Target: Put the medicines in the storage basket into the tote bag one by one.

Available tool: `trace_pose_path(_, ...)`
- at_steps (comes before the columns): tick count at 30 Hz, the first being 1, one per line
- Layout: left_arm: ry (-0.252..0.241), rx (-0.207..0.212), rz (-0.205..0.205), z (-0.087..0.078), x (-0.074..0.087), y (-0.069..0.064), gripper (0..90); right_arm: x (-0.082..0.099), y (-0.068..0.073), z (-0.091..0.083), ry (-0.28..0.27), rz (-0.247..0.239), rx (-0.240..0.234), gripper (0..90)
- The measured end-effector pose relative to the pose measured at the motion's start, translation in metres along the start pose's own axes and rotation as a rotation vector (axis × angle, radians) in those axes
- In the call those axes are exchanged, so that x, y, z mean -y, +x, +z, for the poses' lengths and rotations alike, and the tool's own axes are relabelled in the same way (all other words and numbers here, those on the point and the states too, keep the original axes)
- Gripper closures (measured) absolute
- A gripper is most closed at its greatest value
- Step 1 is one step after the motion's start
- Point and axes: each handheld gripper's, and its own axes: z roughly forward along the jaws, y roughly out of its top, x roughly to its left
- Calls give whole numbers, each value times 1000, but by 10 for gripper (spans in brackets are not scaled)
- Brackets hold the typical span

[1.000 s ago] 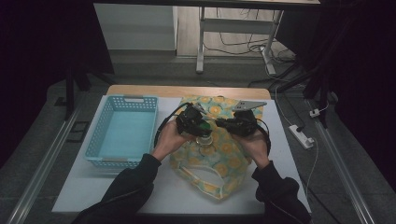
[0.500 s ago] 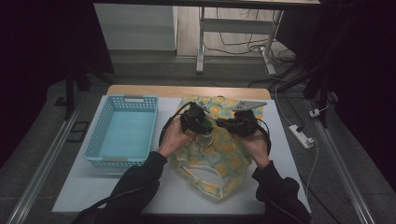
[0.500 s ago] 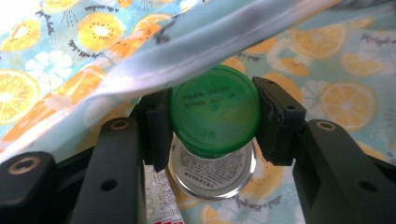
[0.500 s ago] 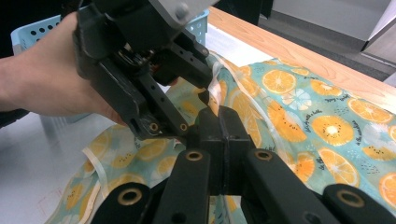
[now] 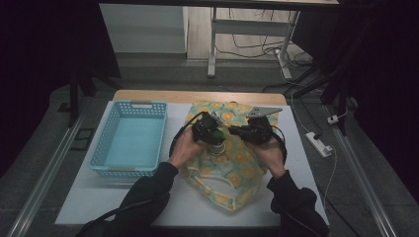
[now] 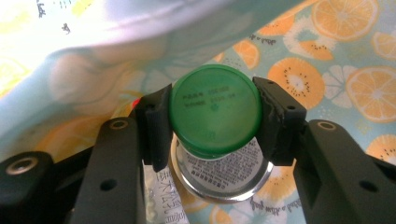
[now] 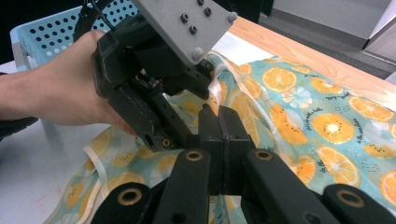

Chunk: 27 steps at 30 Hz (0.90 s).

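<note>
A fabric bag (image 5: 232, 173) printed with orange slices lies on the white table. My left gripper (image 6: 215, 116) is shut on the green lid (image 6: 215, 109) of a silvery labelled can (image 6: 224, 179), pads pressing both sides of the lid, held just over the bag's mouth. In the high view the left gripper (image 5: 210, 132) hangs over the bag's middle with the can (image 5: 216, 147) under it. My right gripper (image 7: 219, 123) is shut on the bag's lifted pale rim (image 7: 215, 88), close beside the left hand (image 7: 56, 93). From above, the right gripper (image 5: 244, 132) sits just right of the left one.
A light blue perforated basket (image 5: 129, 138) stands at the table's left, nothing in it. A wooden strip (image 5: 197, 96) runs along the table's far edge. A power strip (image 5: 318, 144) lies on the floor at the right, and table legs and cables stand beyond.
The left gripper with the can has shifted slightly right and down toward the bag. The right gripper has stayed where it was, still pinching the rim.
</note>
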Motion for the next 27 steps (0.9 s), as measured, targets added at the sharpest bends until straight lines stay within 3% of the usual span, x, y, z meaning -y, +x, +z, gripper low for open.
trace_pose_path(9,-17,7,-8,-7,-2,-2,314,0,0,0,-1,-1,-2,900)
trace_pose_path(11,-17,27,-6,-10,-1,-4,274,0,0,0,-2,-1,-1,900)
trace_pose_path(18,-34,46,-15,-19,1,-8,201,0,0,-1,-5,-1,-2,900)
trace_pose_path(22,-57,78,-37,-27,4,-10,170,0,0,-1,-4,0,-2,900)
trace_pose_path(27,-61,75,-44,-35,7,-14,143,0,0,0,0,-1,-2,900)
